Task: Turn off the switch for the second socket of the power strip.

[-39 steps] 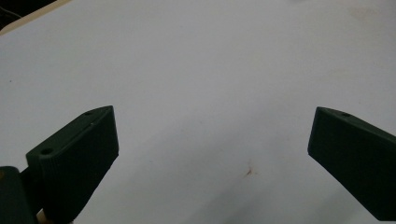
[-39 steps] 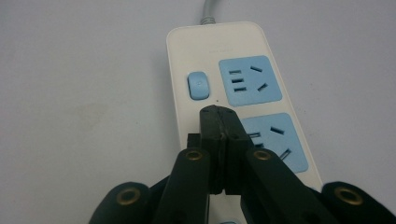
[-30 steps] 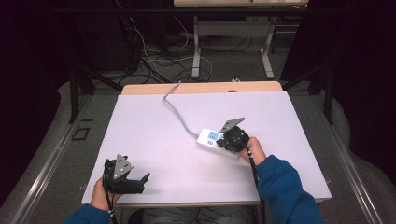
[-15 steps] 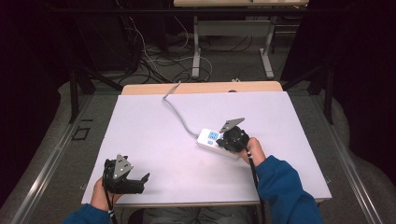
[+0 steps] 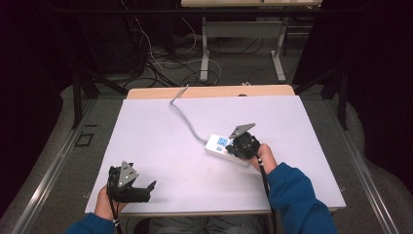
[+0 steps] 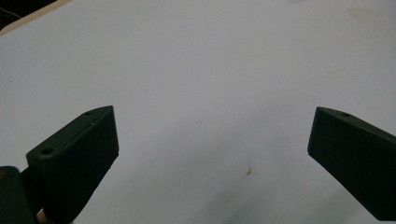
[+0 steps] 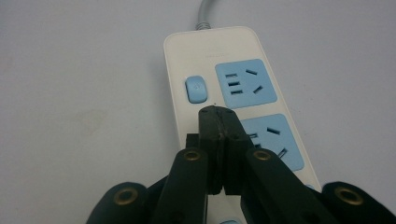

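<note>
Power strip (image 7: 233, 93) switch button (image 7: 195, 88) sits just ahead of pressed-together right gripper (image 7: 217, 114), likely about to press it; left gripper (image 6: 210, 140) idles, spread apart.

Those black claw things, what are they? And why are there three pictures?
They are grippers, hand tools with two jaws that pinch. A person holds one in each hand.

The high view looks down on a white table. The left gripper sits near the table's front edge. The right gripper is over a white power strip with blue sockets, whose grey cord runs off the far edge.

The other two pictures come from little cameras riding on the grippers. In the left gripper view, the jaws stand wide open over bare table, holding nothing. In the right gripper view, the jaws are pressed together, empty, their tip just below the strip's blue button.
</note>
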